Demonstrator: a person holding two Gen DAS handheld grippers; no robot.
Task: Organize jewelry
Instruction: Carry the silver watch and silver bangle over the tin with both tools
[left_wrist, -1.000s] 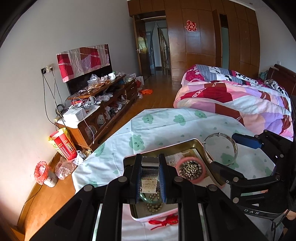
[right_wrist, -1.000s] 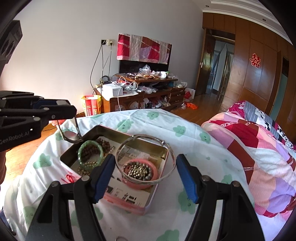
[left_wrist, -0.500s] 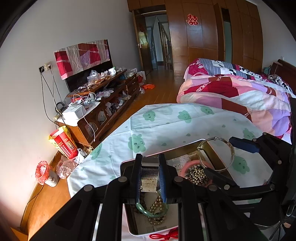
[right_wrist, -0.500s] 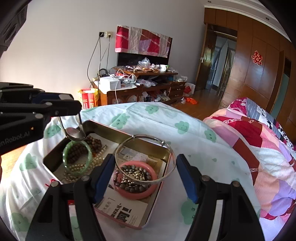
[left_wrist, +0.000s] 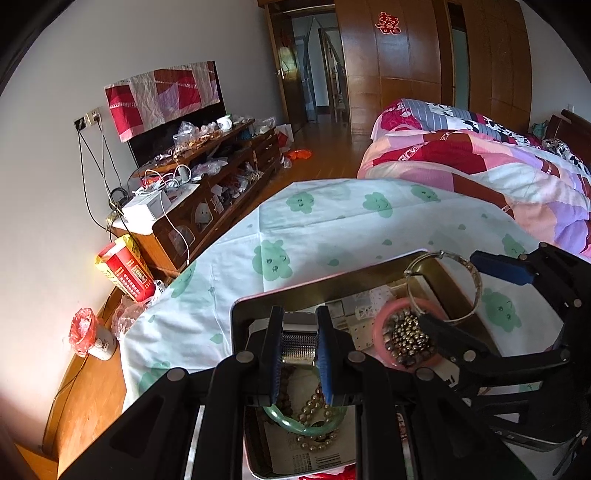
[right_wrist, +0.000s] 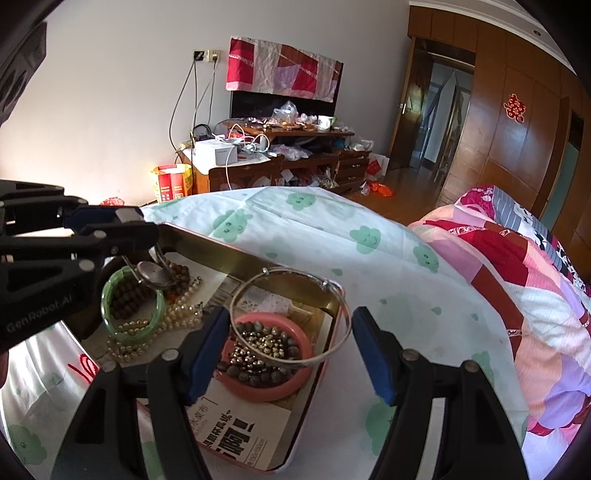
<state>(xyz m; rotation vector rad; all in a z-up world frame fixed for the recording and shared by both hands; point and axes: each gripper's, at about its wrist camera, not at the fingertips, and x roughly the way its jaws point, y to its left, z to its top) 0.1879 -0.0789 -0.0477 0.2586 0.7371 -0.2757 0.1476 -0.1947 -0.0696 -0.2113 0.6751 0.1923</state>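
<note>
L gripper (left_wrist: 300, 349) sitting lower centre of L wrist view, 2 fingers pinching a silver mesh watch band (left_wrist: 299, 345); in R wrist view the watch face (right_wrist: 155, 275) is hanging below it, left of frame, over the green bangle (right_wrist: 133, 310) and pearl strand (right_wrist: 173, 317). R gripper (right_wrist: 290, 341) w/ fingers spread wide, silver bangle (right_wrist: 290, 319) lying between them, over the pink bowl (right_wrist: 266, 354) of beads. All sitting in the metal tin (right_wrist: 236, 258), centre frame, on the green-print cloth (right_wrist: 332, 236).
</note>
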